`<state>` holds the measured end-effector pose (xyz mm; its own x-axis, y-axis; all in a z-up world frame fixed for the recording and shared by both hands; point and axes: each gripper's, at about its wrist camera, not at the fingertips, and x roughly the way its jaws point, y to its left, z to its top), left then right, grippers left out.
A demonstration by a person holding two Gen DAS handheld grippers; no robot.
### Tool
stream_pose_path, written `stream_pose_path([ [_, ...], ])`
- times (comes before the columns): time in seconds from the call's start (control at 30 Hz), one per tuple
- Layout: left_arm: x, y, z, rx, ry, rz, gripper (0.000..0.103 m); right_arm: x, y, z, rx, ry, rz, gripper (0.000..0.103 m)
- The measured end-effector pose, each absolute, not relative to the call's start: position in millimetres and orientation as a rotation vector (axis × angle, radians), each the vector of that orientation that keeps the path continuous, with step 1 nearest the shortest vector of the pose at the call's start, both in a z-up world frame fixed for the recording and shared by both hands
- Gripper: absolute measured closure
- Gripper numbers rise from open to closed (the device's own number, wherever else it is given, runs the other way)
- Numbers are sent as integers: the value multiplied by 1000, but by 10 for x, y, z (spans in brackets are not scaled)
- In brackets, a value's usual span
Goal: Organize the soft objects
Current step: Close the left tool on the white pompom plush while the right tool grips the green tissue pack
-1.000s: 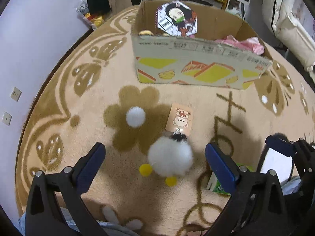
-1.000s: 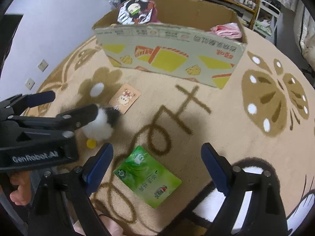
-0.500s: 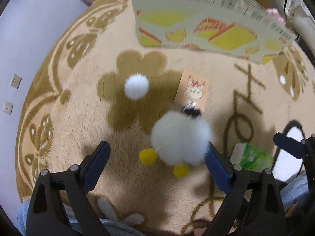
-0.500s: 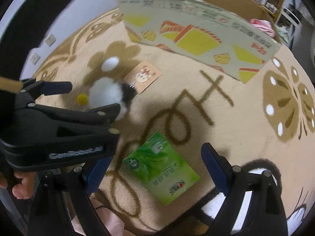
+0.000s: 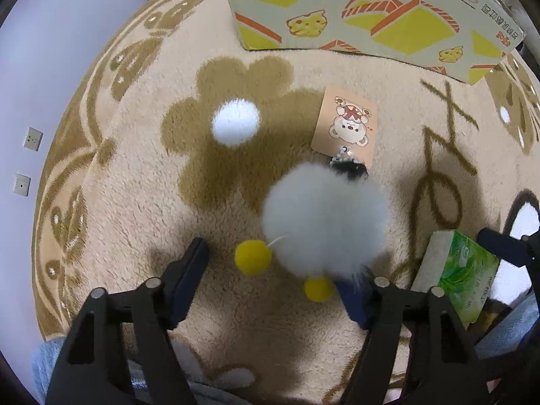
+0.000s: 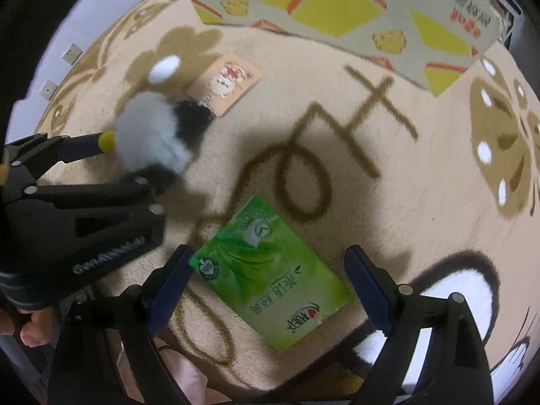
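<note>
A white fluffy pompom toy (image 5: 324, 222) with two small yellow balls (image 5: 253, 256) and a black tuft lies on the beige rug. My left gripper (image 5: 270, 287) points down over it, jaws closing: the right finger (image 5: 351, 300) brushes the fur, the left finger (image 5: 189, 280) stands clear. A green tissue pack (image 6: 270, 270) lies flat between the fingers of my right gripper (image 6: 270, 287), whose jaws are closing slightly and not pressing it. The right wrist view also shows the pompom toy (image 6: 152, 135) and the left gripper (image 6: 133, 158). The tissue pack (image 5: 462, 276) shows at the left wrist view's right edge.
A cardboard box (image 5: 371, 10) with yellow and orange print stands at the far side of the rug. A bear-print card (image 5: 347, 125) lies by the toy's black tuft. A small white fluffy spot (image 5: 236, 126) sits in a brown rug flower. A hand (image 6: 27, 330) holds the left gripper.
Both grippers have sunk toward the rug and tilted further down. The left jaws have narrowed around the pompom toy. The right gripper now straddles the tissue pack.
</note>
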<state>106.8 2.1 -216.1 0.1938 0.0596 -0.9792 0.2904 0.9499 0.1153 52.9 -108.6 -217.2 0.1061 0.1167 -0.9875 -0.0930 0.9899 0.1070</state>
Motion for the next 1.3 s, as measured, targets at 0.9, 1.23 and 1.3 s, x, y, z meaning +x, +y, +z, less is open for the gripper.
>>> stream_pose_path([
  [0.9,1021,-8,-2026,307,1320,-181,79,615,-1477,-1866,172,1296,47,30],
  [1.23,984,-163,-2015,381,1270,-191,89,549,-1528,-1866,196,1293,40,31],
  [1.3,1009,-142,-2001,349,1280,-188,90,540,-1563,-1855,209,1285,39,31],
])
